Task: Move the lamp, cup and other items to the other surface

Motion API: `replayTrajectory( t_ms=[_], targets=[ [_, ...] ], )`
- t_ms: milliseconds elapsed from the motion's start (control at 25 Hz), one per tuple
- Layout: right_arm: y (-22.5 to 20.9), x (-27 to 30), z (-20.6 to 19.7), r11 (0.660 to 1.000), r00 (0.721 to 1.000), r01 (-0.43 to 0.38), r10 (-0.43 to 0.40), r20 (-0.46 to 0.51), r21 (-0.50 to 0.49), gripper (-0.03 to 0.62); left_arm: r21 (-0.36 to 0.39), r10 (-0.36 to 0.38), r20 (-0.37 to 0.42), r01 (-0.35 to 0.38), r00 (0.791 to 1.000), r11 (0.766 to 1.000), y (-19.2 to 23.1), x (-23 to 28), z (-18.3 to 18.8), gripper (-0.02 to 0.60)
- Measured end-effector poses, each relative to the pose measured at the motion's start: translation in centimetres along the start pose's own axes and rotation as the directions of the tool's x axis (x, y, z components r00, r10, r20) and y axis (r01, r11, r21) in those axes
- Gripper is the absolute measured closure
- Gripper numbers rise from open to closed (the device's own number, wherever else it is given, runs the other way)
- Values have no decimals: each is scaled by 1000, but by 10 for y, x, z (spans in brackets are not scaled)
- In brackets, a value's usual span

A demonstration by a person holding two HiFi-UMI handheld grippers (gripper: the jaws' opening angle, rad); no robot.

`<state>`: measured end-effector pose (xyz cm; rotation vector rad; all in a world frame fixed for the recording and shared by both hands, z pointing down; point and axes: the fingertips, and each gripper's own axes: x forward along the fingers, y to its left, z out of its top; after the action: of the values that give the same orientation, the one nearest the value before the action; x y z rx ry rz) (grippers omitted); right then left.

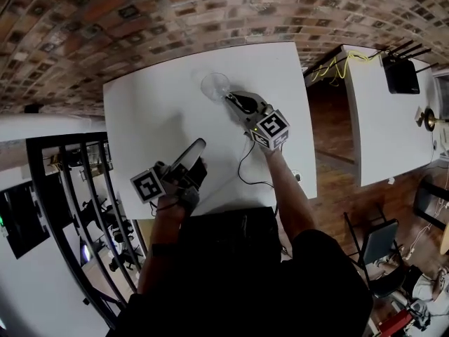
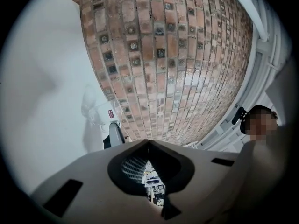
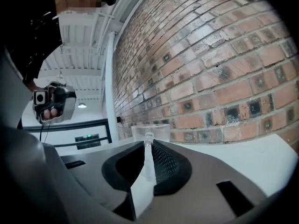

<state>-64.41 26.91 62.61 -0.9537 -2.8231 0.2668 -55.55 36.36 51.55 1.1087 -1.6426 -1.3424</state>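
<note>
surface: white table (image 1: 161, 111) | on it: black cable (image 1: 240, 167), clear cup (image 1: 216, 86) (contact unclear)

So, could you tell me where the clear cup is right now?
In the head view, the clear cup is toward the white table's far edge, near the brick wall, clamped in the right hand-held gripper.
</note>
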Motion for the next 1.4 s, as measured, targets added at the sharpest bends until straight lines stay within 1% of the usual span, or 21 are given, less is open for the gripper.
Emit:
replayTrajectory(
  t_ms=[120, 200, 320, 440, 560, 840, 1040, 1240, 1400],
  targets=[
    [5, -9, 21, 995, 998, 20, -25, 52, 94, 543, -1, -26, 4, 26, 1000, 1000, -7, -5, 1, 566],
    [10, -16, 36, 985, 995, 26, -43, 96, 172, 543, 4, -42, 4, 42, 999, 999, -11, -11, 3, 566],
    [21, -24, 59, 962, 986, 14, -58, 153, 274, 543, 10, -71, 10, 71, 997, 997, -20, -20, 7, 566],
    [37, -35, 80, 938, 976, 4, -79, 202, 346, 543, 19, -115, 17, 115, 993, 993, -30, -30, 10, 566],
    [50, -51, 98, 912, 962, 6, -117, 247, 409, 543, 30, -164, 12, 164, 986, 986, -39, -37, 12, 566],
    [93, -70, 123, 868, 936, 18, -189, 297, 496, 542, 2, -231, -7, 231, 973, 973, -49, -60, 16, 566],
    [122, -91, 137, 838, 911, 20, -240, 335, 546, 542, -18, -287, -46, 286, 957, 958, -59, -65, 6, 566],
    [153, -119, 146, 810, 873, 12, -294, 389, 586, 542, -17, -332, -131, 332, 934, 943, -75, -67, -18, 566],
    [173, -145, 145, 782, 833, 7, -350, 429, 624, 540, -29, -359, -189, 361, 914, 932, -83, -70, -39, 566]
  ],
)
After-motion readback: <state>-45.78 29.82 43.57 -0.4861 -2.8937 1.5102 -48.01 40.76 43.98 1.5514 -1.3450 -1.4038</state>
